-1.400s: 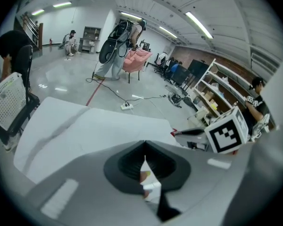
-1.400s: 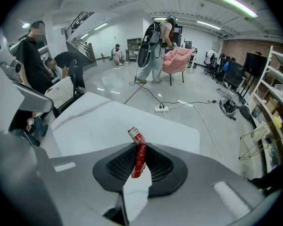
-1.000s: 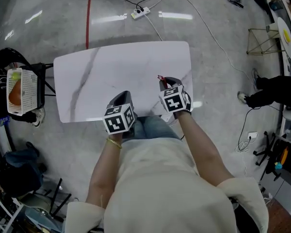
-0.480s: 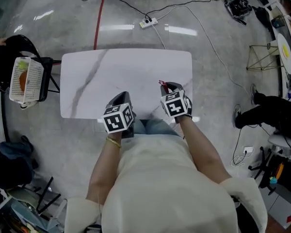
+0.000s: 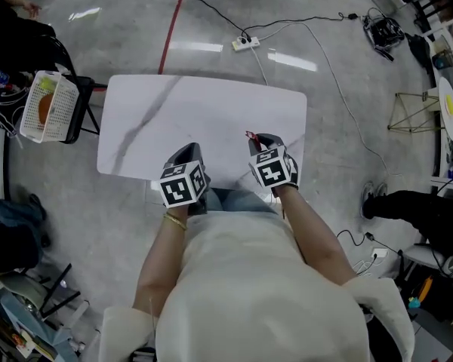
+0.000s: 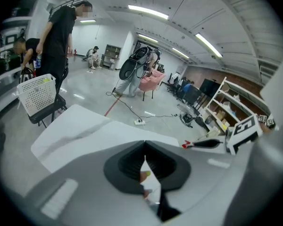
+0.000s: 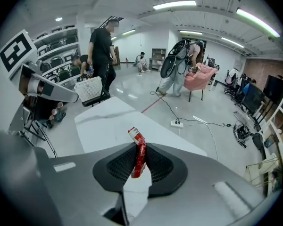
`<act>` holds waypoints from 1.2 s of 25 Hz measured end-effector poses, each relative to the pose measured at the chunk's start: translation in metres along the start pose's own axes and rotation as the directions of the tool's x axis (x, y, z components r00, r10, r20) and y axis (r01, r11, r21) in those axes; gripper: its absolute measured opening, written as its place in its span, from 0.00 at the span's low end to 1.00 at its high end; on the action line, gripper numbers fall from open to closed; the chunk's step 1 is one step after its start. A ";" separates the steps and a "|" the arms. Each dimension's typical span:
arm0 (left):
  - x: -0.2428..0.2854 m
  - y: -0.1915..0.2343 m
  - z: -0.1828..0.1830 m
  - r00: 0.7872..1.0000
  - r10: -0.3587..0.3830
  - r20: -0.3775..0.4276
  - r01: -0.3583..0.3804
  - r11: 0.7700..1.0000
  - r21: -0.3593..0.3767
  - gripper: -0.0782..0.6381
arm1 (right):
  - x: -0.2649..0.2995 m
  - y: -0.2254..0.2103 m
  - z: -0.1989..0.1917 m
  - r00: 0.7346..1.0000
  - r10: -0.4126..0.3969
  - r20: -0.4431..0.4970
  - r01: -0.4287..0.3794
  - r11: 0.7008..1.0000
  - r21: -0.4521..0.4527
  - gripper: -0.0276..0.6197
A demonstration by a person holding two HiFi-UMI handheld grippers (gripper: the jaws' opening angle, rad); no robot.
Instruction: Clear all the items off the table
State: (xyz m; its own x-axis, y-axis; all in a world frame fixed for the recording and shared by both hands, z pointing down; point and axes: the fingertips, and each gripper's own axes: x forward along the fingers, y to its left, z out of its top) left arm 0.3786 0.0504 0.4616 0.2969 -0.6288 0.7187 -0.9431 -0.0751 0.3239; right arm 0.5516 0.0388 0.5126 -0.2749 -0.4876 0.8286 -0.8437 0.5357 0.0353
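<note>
A white basket (image 5: 49, 108) on a chair (image 5: 83, 119) off the table's left end holds orange and green items, and the marble-patterned table (image 5: 204, 111) looks bare. The left gripper (image 5: 189, 153) hovers at the near edge, jaws pressed together on nothing. The right gripper (image 5: 261, 140) pinches a thin red sachet (image 7: 138, 149), apparently the last item. The carry is in hand; next the sachet probably has to cross left to the basket and be released.

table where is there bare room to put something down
The table top is bare from the far edge to the end beside the basket at left. Only the near edge is crowded, under the left claw and the right claw with its red packet.
</note>
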 end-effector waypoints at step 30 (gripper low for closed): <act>-0.119 0.179 -0.002 0.992 0.105 0.072 -0.098 0.991 -0.089 0.12 | 0.020 0.197 0.095 0.993 0.111 0.048 -0.102 0.981 -0.163 0.13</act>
State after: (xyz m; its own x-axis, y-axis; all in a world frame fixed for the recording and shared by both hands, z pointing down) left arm 0.1751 0.1133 0.4357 0.1851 -0.6872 0.7025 -0.9506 0.0559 0.3052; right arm 0.3358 0.0688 0.4828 -0.3889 -0.4573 0.7998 -0.7247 0.6879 0.0409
